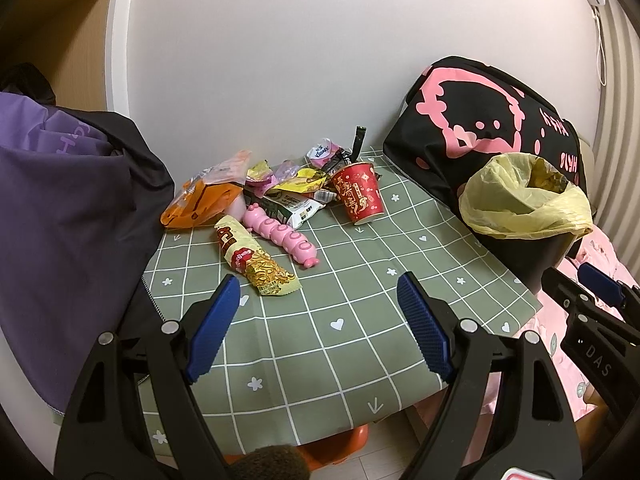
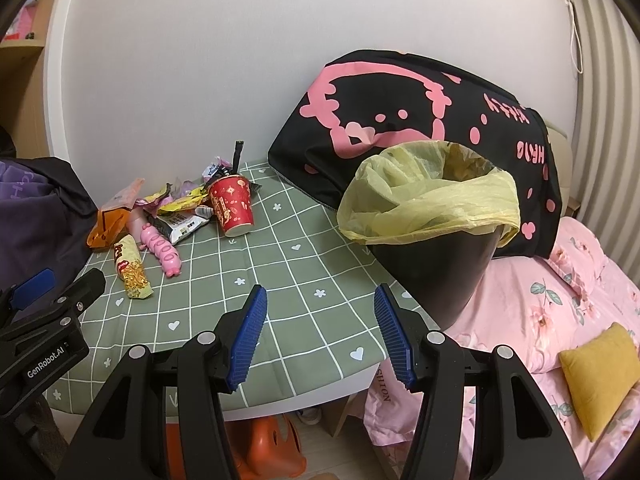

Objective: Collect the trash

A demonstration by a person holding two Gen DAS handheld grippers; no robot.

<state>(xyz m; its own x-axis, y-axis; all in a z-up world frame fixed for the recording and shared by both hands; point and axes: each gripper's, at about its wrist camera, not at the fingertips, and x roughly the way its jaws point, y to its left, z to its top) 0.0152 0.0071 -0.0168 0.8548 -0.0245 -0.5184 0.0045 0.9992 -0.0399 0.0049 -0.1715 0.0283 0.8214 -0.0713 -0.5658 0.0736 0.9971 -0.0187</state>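
**Both grippers empty, approach stage before first pick**

Blue ribbed pads of my left gripper (image 1: 320,324) sit closest to the lens, spread wide apart with nothing between them. My right gripper (image 2: 320,336) reads the same: jaws apart, nothing held. Both hang above the near part of the table (image 1: 328,344), which carries a green checked cloth.

Location of the trash:
- Pile of wrappers (image 1: 280,188) lies at the far left of the cloth, near the wall.
- Yellow noodle snack packet (image 1: 252,260) lies flat at the front of the pile, nearest my left gripper, with clear cloth around most of it.
- Pink caterpillar-shaped item (image 1: 282,236) lies just beside the packet; I cannot tell whether it is a toy or trash.
- Red paper cup (image 1: 358,194) stands tilted at the right of the pile, with a dark strip sticking out of it.
- Orange bag (image 1: 196,204) lies at the pile's left edge.

Destination: black bin (image 2: 432,276) with a yellow liner (image 2: 424,204), at the table's right edge, well apart from the pile and near my right gripper. Its mouth is open and seems unobstructed.

Step in hand, as I judge it: approach, with no item lifted yet.

Next move calls for:
1. Advance the left gripper to the noodle packet.
2. Come in low, since the packet lies flat and thin film may slip from the pads.
3. Carry it across to the bin mouth
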